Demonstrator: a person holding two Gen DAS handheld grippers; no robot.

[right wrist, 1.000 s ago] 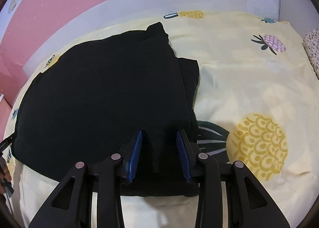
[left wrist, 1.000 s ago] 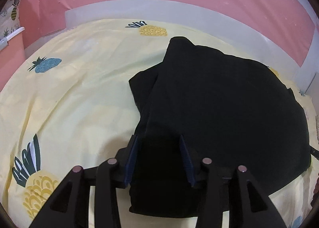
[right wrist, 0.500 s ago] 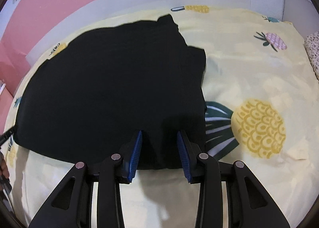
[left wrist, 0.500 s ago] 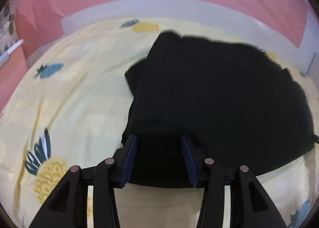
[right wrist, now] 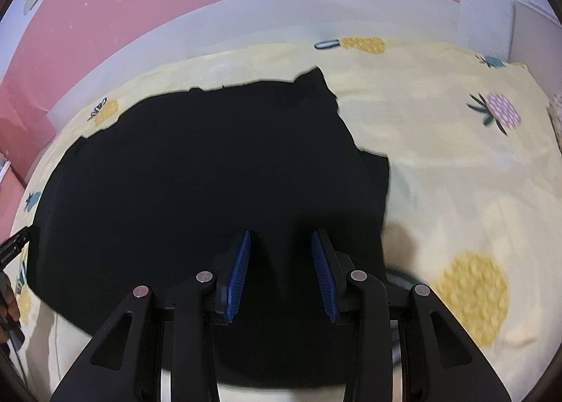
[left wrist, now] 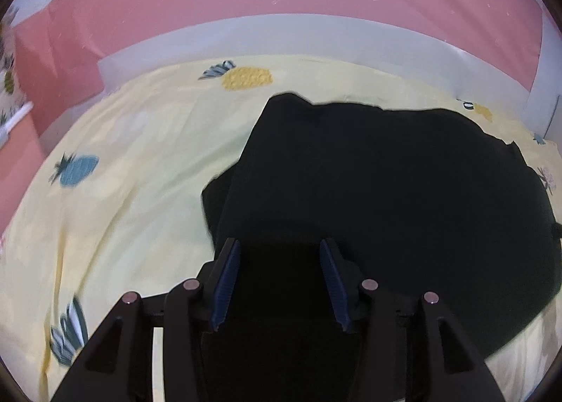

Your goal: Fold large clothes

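Left gripper (left wrist: pixel 279 282) is angled downward, jaws parted with black fabric seen between the blue pads. Right gripper (right wrist: pixel 281 274) is angled likewise, jaws narrower; pad contact cannot be resolved for either

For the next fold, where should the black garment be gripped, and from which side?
Probably the black garment at its near hem, one gripper toward each near corner, coming in from the near side: that edge already lies between the left gripper and right gripper jaws.

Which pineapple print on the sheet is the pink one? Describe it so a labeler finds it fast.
Start from the pale yellow bedsheet in the right wrist view, then go right of the black garment toward the sheet's far right corner. The pink pineapple lies there, dark leaves pointing left; neighbouring pineapples are yellow or teal.
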